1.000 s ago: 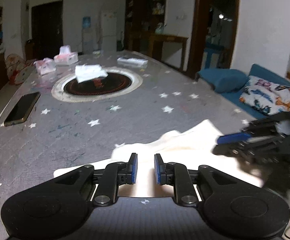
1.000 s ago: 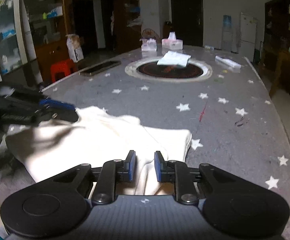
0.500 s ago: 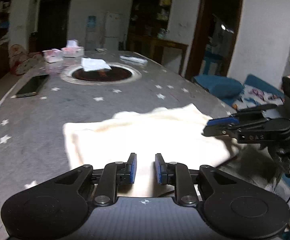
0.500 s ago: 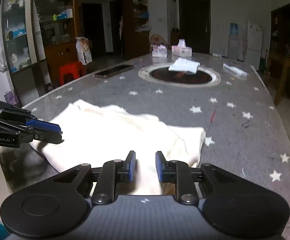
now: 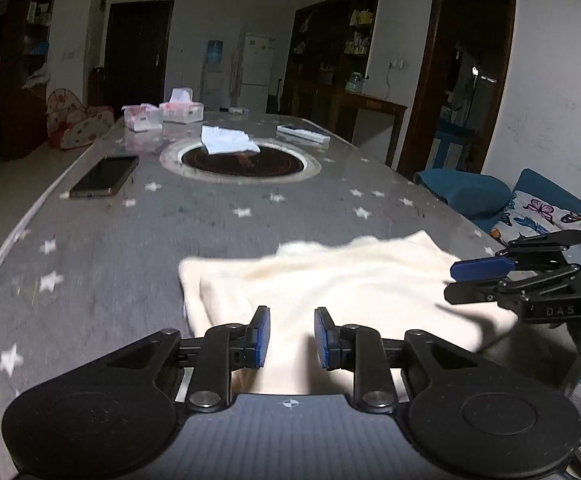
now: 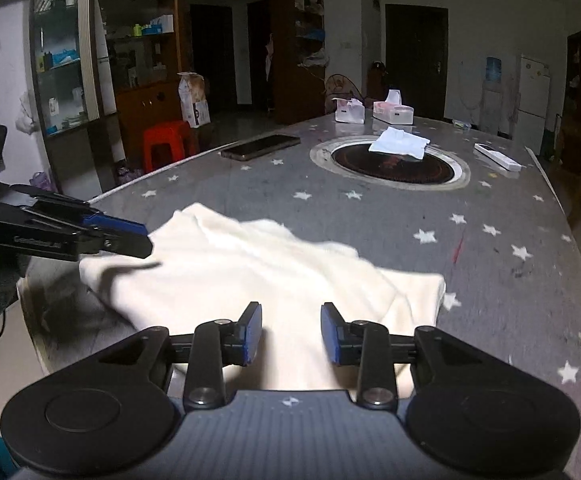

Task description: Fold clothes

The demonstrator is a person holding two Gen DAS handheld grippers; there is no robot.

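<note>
A cream-white garment (image 5: 342,280) lies folded at the near edge of the grey star-patterned table (image 5: 170,224); it also shows in the right wrist view (image 6: 258,276). My left gripper (image 5: 289,337) is open and empty, just above the garment's near part. My right gripper (image 6: 290,334) is open and empty over the garment's near edge. The right gripper shows at the right of the left wrist view (image 5: 482,280), beside the garment's right end. The left gripper shows at the left of the right wrist view (image 6: 118,236), beside the garment's left end.
A round black hotplate (image 5: 242,160) is set in the table's middle with a folded white cloth (image 5: 226,142) on it. A phone (image 5: 104,176) lies at the left edge. Tissue boxes (image 5: 180,110) and a remote (image 5: 302,134) stand far back. A blue sofa (image 5: 510,200) is right of the table.
Both grippers have opened wider and pulled back a little from the garment. The garment now lies flat and folded on the table, released.
</note>
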